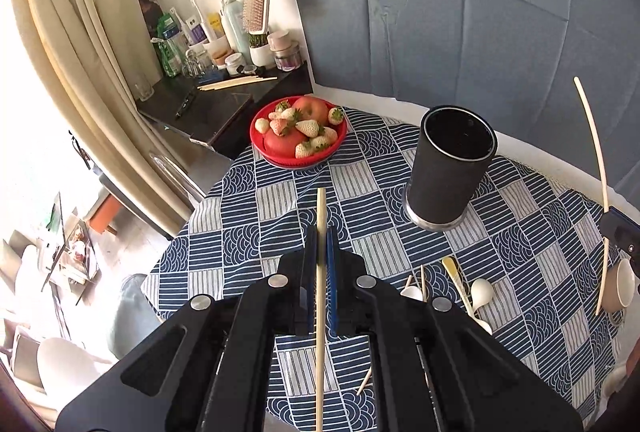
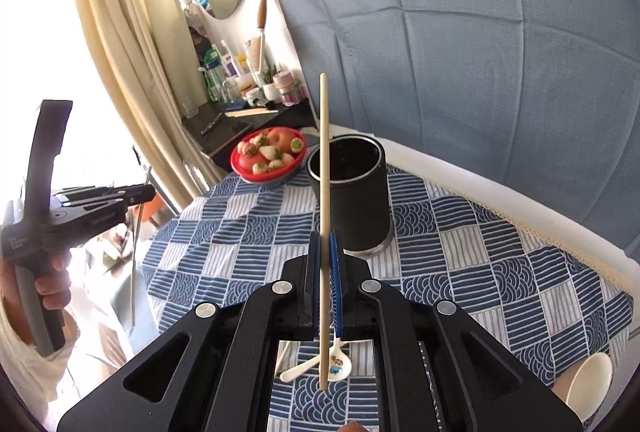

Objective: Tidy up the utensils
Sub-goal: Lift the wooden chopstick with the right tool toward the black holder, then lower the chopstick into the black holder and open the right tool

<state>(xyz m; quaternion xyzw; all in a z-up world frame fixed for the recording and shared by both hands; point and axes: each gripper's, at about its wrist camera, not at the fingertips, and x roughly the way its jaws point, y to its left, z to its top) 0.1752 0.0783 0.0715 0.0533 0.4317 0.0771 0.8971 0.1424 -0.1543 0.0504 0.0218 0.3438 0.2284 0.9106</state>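
Both grippers pinch one wooden chopstick each: the left gripper (image 1: 320,260) clamps its chopstick (image 1: 320,332) above the blue patterned tablecloth (image 1: 520,240), and the right gripper (image 2: 325,264) holds the other chopstick (image 2: 324,160) upright in front of the black utensil holder (image 2: 352,192). White spoons (image 1: 480,290) lie near a cup (image 1: 622,286); a red fruit bowl (image 1: 298,132) sits beyond.

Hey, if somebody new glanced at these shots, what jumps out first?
Each gripper is clamped on one chopstick: the left gripper holds a chopstick, the right gripper holds another upright in front of the black holder. Behind sits the red fruit bowl at the table's far edge, and white spoons lie on the blue patterned cloth.
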